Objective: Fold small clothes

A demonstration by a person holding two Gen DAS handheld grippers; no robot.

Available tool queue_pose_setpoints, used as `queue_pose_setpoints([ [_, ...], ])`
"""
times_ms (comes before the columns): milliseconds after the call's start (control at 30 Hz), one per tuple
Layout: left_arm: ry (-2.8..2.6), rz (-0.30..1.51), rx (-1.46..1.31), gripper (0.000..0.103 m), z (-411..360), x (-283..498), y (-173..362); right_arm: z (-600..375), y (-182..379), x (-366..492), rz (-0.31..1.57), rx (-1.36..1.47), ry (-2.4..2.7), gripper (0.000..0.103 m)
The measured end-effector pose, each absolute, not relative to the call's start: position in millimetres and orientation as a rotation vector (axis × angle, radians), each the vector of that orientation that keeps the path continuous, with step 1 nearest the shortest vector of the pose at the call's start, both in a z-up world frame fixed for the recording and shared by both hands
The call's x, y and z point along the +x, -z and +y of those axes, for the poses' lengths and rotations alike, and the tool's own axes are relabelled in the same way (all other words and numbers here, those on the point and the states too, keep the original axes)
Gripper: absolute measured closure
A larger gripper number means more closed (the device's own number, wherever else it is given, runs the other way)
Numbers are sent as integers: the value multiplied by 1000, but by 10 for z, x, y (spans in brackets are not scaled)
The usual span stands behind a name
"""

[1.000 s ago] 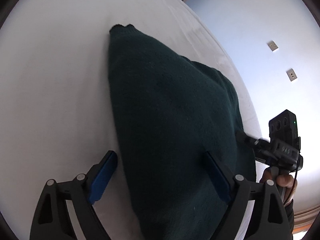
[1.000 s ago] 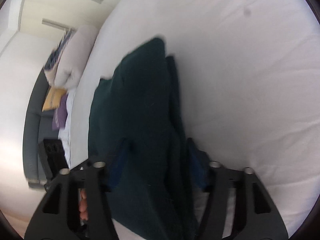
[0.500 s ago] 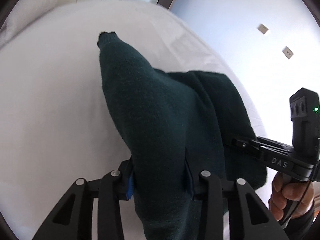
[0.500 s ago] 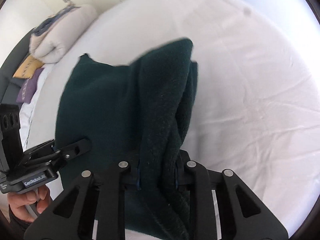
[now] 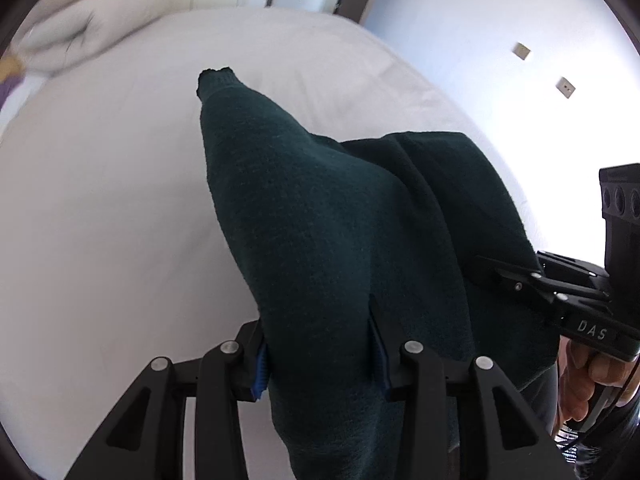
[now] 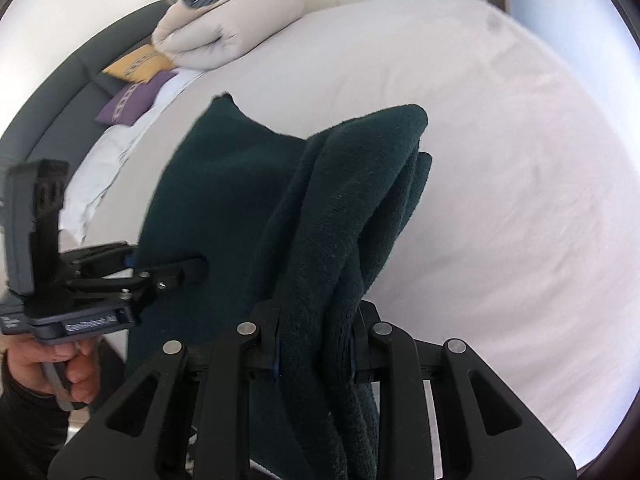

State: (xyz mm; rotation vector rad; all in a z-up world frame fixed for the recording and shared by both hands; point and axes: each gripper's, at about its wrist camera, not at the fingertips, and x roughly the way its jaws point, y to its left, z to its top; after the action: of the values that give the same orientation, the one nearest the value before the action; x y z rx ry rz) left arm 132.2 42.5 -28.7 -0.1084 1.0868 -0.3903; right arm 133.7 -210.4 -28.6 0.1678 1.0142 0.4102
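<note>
A dark green knitted sweater (image 5: 332, 232) is held up off the white bed (image 5: 100, 200) between both grippers. My left gripper (image 5: 320, 356) is shut on one bunched edge of it; the cloth hides the fingertips. My right gripper (image 6: 316, 344) is shut on a folded, thick edge of the sweater (image 6: 352, 208). The right gripper also shows at the right of the left wrist view (image 5: 520, 280), and the left gripper at the left of the right wrist view (image 6: 160, 272). The sweater's far end trails toward the mattress.
A rolled beige duvet (image 6: 228, 28) lies at the head of the bed, with a yellow cushion (image 6: 136, 64) and a purple cushion (image 6: 128, 100) beside a dark grey headboard (image 6: 48, 92). A white wall with two sockets (image 5: 564, 86) stands to the right.
Both grippers closed on the sweater's near edge and lifted it off the mattress; the cloth now hangs bunched between them and the views tilt up toward the head of the bed.
</note>
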Motion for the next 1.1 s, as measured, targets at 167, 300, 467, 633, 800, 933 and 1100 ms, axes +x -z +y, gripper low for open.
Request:
queue_pose_setpoints([
  [167,341,1168,-125,56,620,1165,873,-1916,977,1019,1113,252,-430,82],
  [300,377,1143,-274,39,822,1204,1100,-2063,1508,925,1139,349,-394,76],
  [467,406,1142,-365,33,934,1230,1151,-2376,1651,919,1126,615,-479,70],
  [633,291,1112,-349,30,1096,989,968,-2596,1347,766,1054,642,-347,57],
  [800,219,950,-254,30,1023,681,401,-2746,641,557,917,614,-401,57],
  [933,272,926,-142,30,674,729,324,-2304,456,620,915,552,-556,57],
  [1100,259,1014,-83,31,455,859,687,-2122,1038,977,1097,559,-451,77],
])
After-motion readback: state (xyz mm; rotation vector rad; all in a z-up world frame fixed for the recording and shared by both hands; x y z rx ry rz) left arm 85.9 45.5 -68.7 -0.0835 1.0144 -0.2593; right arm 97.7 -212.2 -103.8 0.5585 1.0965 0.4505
